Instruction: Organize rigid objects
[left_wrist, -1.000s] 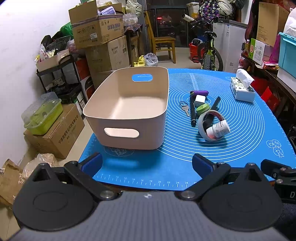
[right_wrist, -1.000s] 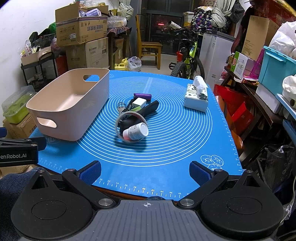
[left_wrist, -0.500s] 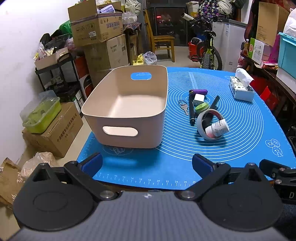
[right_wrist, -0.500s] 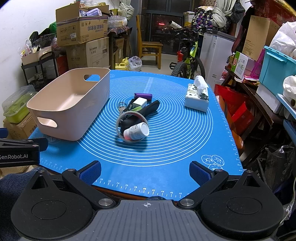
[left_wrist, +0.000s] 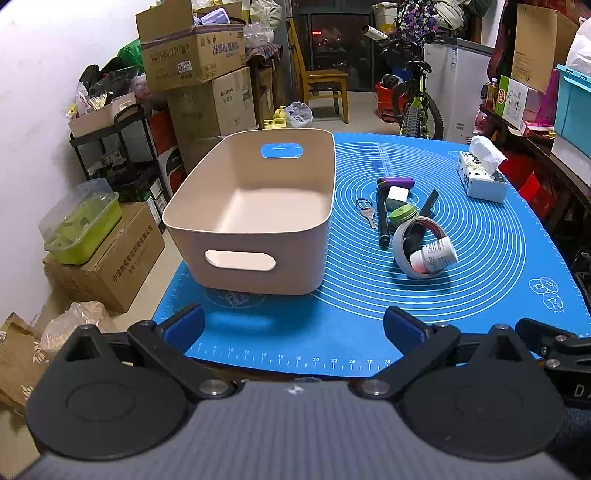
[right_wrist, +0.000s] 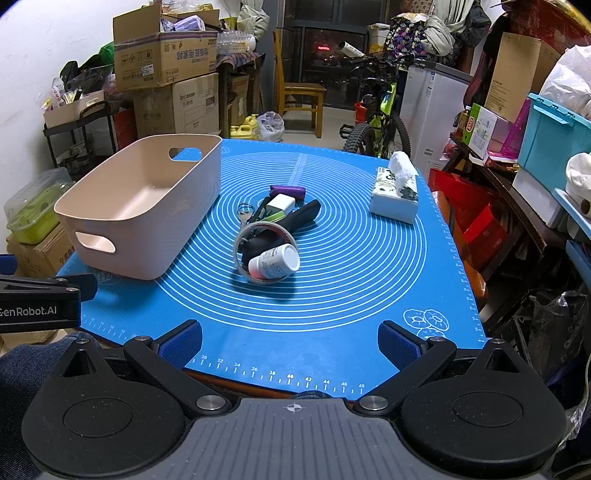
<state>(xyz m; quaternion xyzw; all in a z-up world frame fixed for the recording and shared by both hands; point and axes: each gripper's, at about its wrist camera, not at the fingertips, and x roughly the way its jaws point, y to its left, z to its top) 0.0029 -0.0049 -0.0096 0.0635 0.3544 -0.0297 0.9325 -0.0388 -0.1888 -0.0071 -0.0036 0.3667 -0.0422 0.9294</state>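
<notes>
No item is yet binned: the beige bin (left_wrist: 255, 206) is found empty; the bottle (right_wrist: 274, 263), tape roll (right_wrist: 264, 253) and small items remain clustered beside it on the counter (right_wrist: 351, 295); both the left hand-held gripper (left_wrist: 293, 326) and the right hand-held gripper (right_wrist: 290, 341) are held open and empty.

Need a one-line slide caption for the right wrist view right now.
Right tool open at the mat's near edge, facing a clutter pile with a pill bottle in a tape roll, beside the empty bin.

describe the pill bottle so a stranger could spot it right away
On the blue mat, right of the beige bin, lies a small pile. The pill bottle lies on its side inside the tape roll, the only white labelled cylinder there.
</notes>
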